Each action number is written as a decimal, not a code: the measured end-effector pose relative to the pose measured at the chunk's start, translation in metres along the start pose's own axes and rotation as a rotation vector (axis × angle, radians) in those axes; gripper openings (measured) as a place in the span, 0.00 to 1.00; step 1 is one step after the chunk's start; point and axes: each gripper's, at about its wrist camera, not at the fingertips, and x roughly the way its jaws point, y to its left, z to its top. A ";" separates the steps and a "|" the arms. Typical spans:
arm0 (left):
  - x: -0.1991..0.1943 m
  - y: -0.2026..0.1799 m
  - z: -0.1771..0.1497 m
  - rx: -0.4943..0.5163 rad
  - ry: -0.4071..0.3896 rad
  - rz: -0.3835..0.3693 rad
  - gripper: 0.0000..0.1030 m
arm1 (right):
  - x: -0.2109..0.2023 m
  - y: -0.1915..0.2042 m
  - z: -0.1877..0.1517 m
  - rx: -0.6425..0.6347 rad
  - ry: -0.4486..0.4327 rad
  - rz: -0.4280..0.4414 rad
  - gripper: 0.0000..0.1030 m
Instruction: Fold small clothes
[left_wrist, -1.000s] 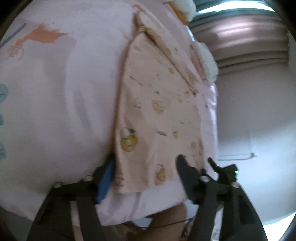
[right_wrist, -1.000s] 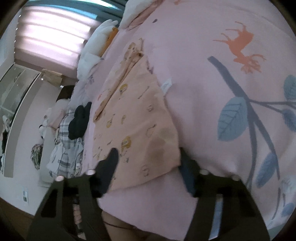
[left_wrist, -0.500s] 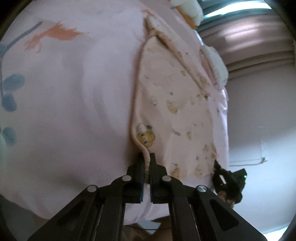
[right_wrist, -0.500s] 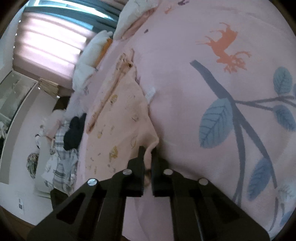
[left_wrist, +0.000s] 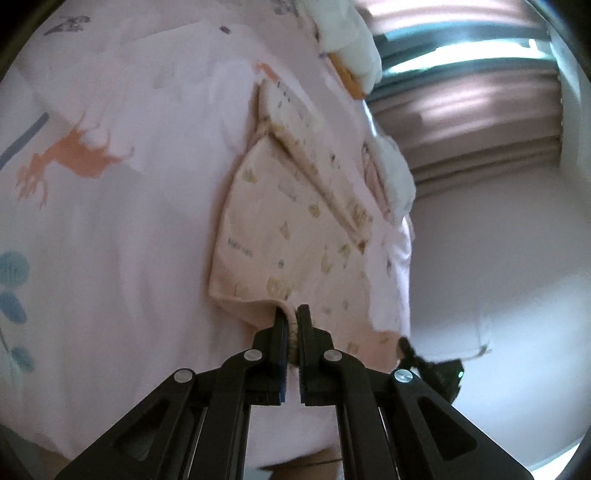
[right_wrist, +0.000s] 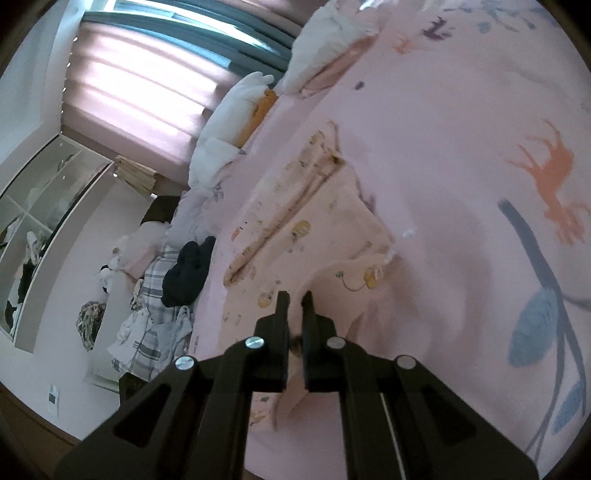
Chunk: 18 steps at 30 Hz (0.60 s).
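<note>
Pink bedding printed with orange animals and blue leaves (left_wrist: 122, 229) is carrying one small peach cotton garment with yellow cartoon prints (left_wrist: 280, 221), its long axis running straight ahead of both sets of jaws. One left gripper (left_wrist: 289, 314) and one right gripper (right_wrist: 294, 300) are each clamping a near corner of its hem, fabric pinched between closed jaws, so the rest is lying forward, ready for folding away from them

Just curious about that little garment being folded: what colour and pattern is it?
The garment is pale peach with small yellow cartoon prints, clearest in the right wrist view.
</note>
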 end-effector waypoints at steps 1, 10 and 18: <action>0.000 0.000 0.004 -0.009 -0.007 -0.004 0.01 | 0.002 0.003 0.004 -0.004 0.000 -0.008 0.06; 0.009 -0.006 0.046 -0.065 -0.062 -0.106 0.01 | 0.010 0.026 0.042 -0.029 -0.033 -0.017 0.06; 0.019 -0.014 0.084 -0.074 -0.128 -0.166 0.01 | 0.028 0.035 0.079 0.011 -0.081 -0.018 0.06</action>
